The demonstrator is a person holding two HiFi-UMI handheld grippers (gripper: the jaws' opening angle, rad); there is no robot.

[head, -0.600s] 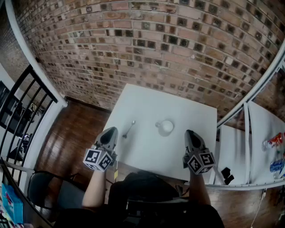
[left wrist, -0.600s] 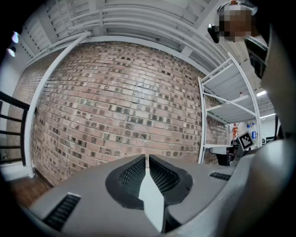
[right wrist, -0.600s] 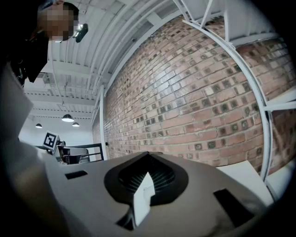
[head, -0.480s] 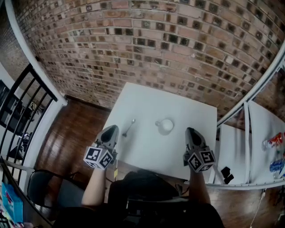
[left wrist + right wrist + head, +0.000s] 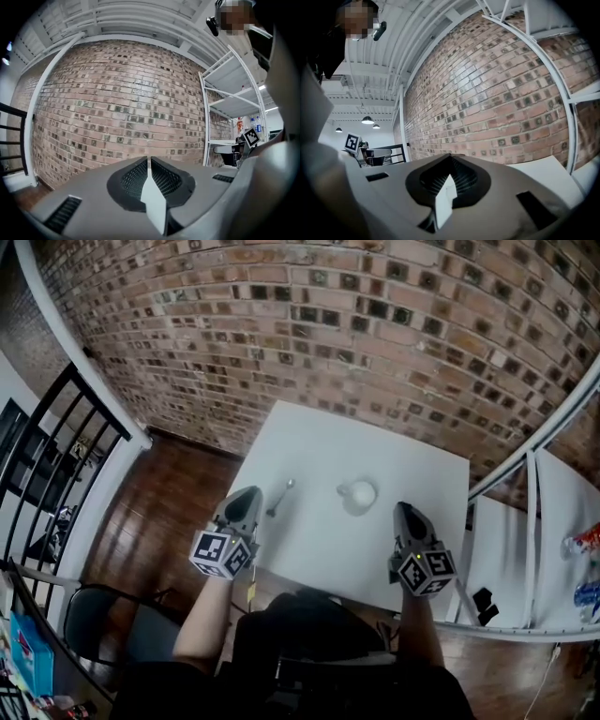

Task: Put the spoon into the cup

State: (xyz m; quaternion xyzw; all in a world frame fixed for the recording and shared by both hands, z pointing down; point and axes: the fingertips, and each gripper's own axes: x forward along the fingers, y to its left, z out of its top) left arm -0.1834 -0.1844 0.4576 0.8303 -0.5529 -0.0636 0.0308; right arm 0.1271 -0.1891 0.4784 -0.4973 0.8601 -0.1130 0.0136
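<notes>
Likely the thin spoon (image 5: 279, 498), lying flat on the table (image 5: 394, 451) left of centre just beyond the left gripper (image 5: 249, 494), skids away unless those closed, empty jaws open first, and the cup (image 5: 360, 493) at mid-frame can tip if knocked, the right gripper (image 5: 405, 511) being likewise closed on nothing.

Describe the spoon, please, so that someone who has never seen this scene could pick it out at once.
In front of the brick wall stands a square white table. On its left part, left of the white cup and just ahead of the left gripper, lies the spoon. It is the only slim, grey metal thing there; the cup is round and white.
</notes>
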